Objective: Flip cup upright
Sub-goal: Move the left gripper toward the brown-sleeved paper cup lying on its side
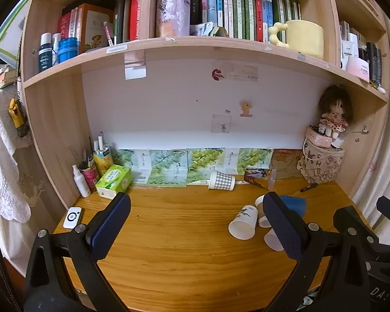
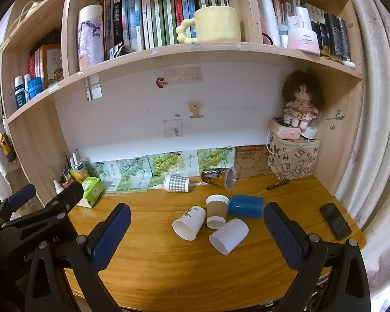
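Several cups lie on their sides on the wooden desk (image 2: pixel 169 267): a white cup with a green leaf print (image 2: pixel 189 222), a brown-sleeved paper cup (image 2: pixel 216 211), a plain white cup (image 2: pixel 228 235), a blue cup (image 2: pixel 246 206), a grey checked cup (image 2: pixel 176 182) and a dark patterned cup (image 2: pixel 219 177) near the back. My right gripper (image 2: pixel 197 231) is open and empty, just in front of the cluster. My left gripper (image 1: pixel 197 221) is open and empty, left of the leaf-print cup (image 1: pixel 243 222); its right finger (image 1: pixel 280 223) hides part of the cluster.
A green tissue box (image 1: pixel 114 180), a spray bottle (image 1: pixel 81 180) and a pen holder (image 1: pixel 89 171) stand at the back left. A white device (image 1: pixel 72 218) lies at the left. A patterned bag with a doll (image 2: pixel 293 160) stands back right. A black phone (image 2: pixel 335 221) and a marker (image 2: pixel 277 184) lie at the right.
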The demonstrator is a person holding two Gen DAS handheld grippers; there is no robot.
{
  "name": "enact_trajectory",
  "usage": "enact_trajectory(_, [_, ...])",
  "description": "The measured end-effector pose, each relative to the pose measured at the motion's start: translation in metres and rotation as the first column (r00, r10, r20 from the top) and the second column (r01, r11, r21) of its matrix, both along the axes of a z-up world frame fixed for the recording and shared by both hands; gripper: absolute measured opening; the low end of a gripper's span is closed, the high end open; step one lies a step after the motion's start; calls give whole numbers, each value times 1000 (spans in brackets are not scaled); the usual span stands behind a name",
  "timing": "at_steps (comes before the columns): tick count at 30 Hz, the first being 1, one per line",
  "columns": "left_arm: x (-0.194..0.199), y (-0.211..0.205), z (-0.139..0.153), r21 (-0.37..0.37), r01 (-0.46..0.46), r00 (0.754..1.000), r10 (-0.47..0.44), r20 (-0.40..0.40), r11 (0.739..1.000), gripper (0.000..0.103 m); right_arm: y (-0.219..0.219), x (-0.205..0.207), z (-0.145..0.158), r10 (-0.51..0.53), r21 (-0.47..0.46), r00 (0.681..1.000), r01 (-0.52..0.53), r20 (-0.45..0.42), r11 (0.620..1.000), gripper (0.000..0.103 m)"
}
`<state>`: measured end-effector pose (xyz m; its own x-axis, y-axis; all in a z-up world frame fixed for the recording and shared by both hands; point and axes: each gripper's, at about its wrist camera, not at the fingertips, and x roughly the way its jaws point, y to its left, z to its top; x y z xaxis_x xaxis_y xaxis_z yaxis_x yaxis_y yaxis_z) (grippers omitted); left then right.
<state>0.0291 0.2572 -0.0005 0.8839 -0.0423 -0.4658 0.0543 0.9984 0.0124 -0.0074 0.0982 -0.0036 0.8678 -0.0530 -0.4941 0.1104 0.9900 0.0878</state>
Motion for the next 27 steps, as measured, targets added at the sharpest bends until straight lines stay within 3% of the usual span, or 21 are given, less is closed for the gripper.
enact_trajectory(16, [25,-7,-14,-14,4,996,-5,-89,1000,101,-12,24,-15,35,56,996,-30,-84,998,103])
enact_trajectory(27, [74,-56,-17,-6,22,986,-22,-167,1000,101,-61,77,-21,93,128,986,-76,-136,989,103])
